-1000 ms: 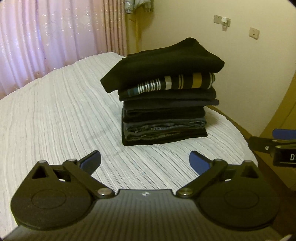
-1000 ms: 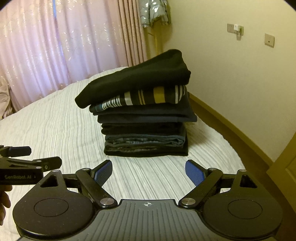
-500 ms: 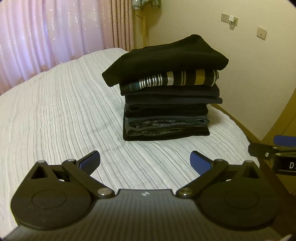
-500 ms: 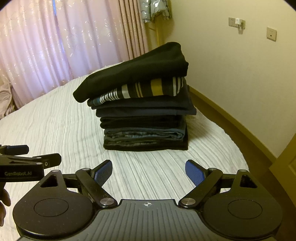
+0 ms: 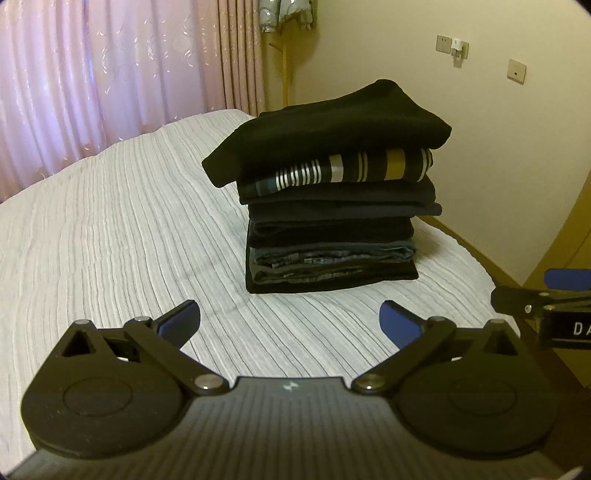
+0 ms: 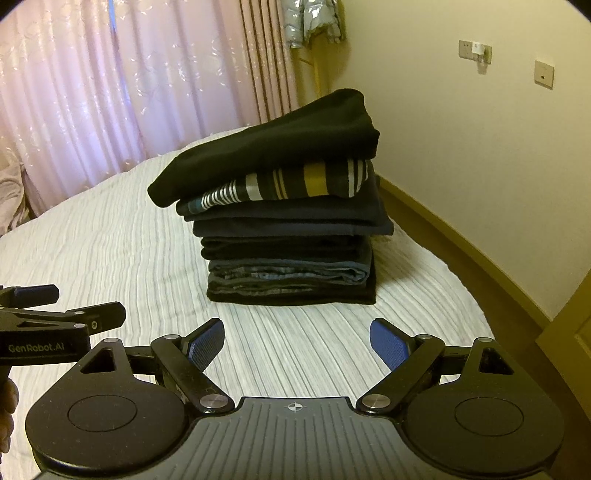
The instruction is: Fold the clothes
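Note:
A stack of folded dark clothes sits on the white ribbed bed; it also shows in the right wrist view. A black garment lies on top, over a striped one. My left gripper is open and empty, above the bed in front of the stack. My right gripper is open and empty, also short of the stack. Each gripper shows at the edge of the other's view, the right one and the left one.
Pink curtains hang behind the bed. A cream wall with sockets runs along the right, with a wooden skirting and floor strip beside the bed edge. A coat stand with a garment is in the corner.
Both grippers have drifted slightly; the stack sits a little lower and further right in the left view. Both stay open and empty.

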Tool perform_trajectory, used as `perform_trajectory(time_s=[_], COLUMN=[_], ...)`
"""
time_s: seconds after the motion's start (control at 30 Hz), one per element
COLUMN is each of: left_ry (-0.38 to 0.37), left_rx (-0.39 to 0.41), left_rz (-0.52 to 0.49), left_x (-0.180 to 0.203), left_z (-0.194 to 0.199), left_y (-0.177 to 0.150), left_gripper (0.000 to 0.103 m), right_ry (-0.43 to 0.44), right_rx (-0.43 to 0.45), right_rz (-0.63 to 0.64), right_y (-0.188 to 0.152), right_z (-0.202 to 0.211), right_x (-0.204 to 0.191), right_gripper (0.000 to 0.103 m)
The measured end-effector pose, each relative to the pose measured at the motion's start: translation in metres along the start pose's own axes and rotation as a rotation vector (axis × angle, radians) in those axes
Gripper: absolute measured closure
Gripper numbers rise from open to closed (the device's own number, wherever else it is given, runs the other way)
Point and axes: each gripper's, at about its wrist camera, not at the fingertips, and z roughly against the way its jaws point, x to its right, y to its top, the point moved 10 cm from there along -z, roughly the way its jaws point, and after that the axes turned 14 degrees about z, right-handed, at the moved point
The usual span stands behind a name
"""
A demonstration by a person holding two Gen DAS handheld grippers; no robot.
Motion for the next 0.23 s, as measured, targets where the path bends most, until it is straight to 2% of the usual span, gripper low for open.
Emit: perform_trajectory(time_s=[0.23], left_ry=[0.002], left_rx=[0.027], left_rz=[-0.024], left_x=[0.0040], left_z=[0.0035], left_y=[0.0008], left_gripper=[0.001], right_ry=[0.000], right_rx=[0.001], right_rz=[-0.006], right_y=[-0.0001], right_z=[-0.0001], right_x=[0.0014], right_gripper=[0.014])
